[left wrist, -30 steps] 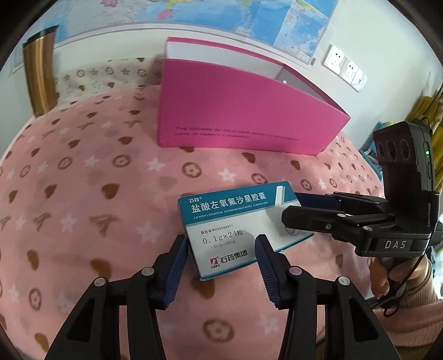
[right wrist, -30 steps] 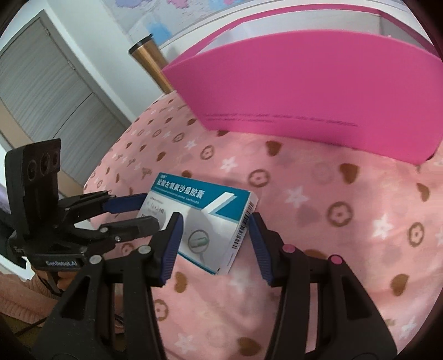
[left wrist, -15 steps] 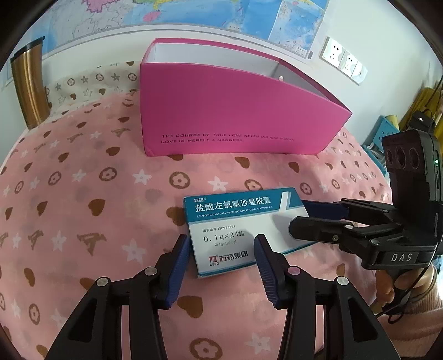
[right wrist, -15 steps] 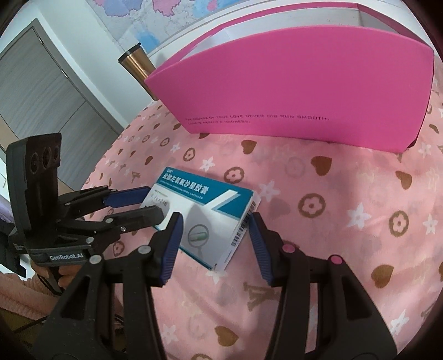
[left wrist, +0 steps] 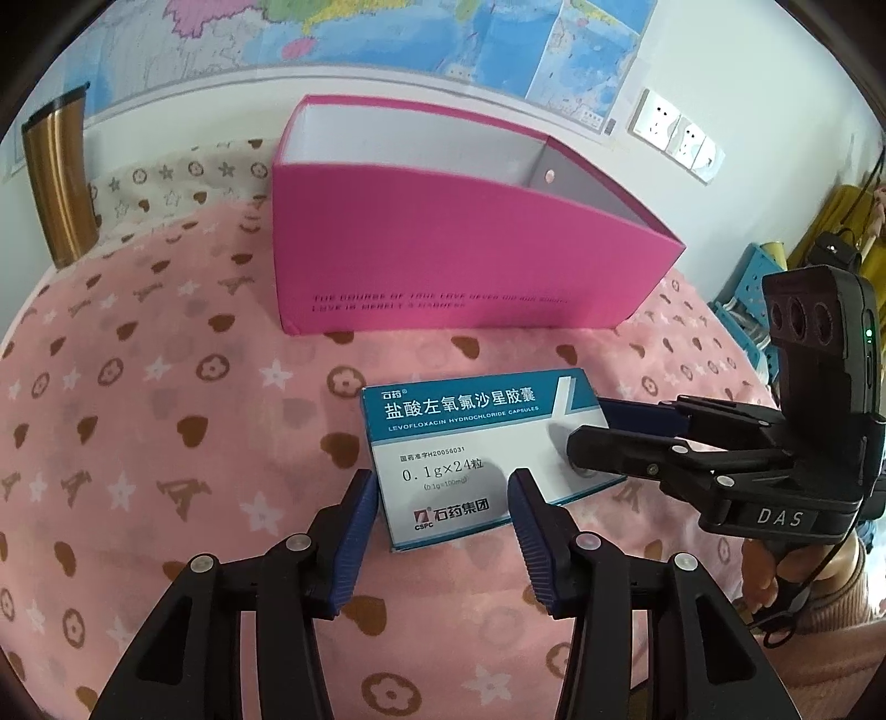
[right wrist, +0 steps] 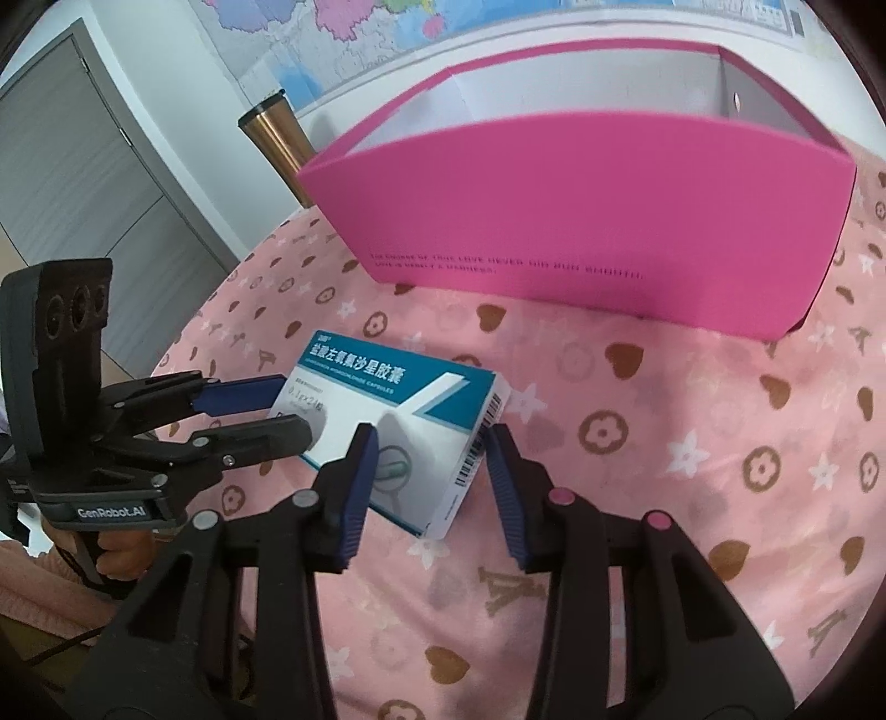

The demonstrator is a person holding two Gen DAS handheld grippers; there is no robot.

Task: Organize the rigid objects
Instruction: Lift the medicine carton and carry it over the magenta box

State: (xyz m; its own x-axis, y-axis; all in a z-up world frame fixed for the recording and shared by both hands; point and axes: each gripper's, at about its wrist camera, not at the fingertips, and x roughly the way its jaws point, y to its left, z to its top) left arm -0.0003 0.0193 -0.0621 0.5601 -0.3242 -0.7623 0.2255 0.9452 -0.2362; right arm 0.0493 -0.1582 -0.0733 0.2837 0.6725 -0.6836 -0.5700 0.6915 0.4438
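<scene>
Left gripper (left wrist: 443,493) spread wide astride near end of medicine box (left wrist: 476,454), pads not touching. Right gripper (right wrist: 432,448) likewise wide at barcode end, housing marked "DAS". Box flat on pink patterned cloth (left wrist: 166,415), white and teal, printed "LEVOFLOXACIN HYDROCHLORIDE CAPSULES", "0.1g×24", "CSPC". Beyond: open pink bin (left wrist: 443,249) with faint lettering; gold tumbler (left wrist: 58,183); wall map (left wrist: 387,33).

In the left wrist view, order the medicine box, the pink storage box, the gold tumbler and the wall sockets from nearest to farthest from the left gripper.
1. Medicine box: between the left gripper fingers, lying on the blanket.
2. Pink storage box: straight ahead, past the medicine box.
3. Gold tumbler: far left, by the wall.
4. Wall sockets: upper right, on the wall. Too close to call against the tumbler.
</scene>
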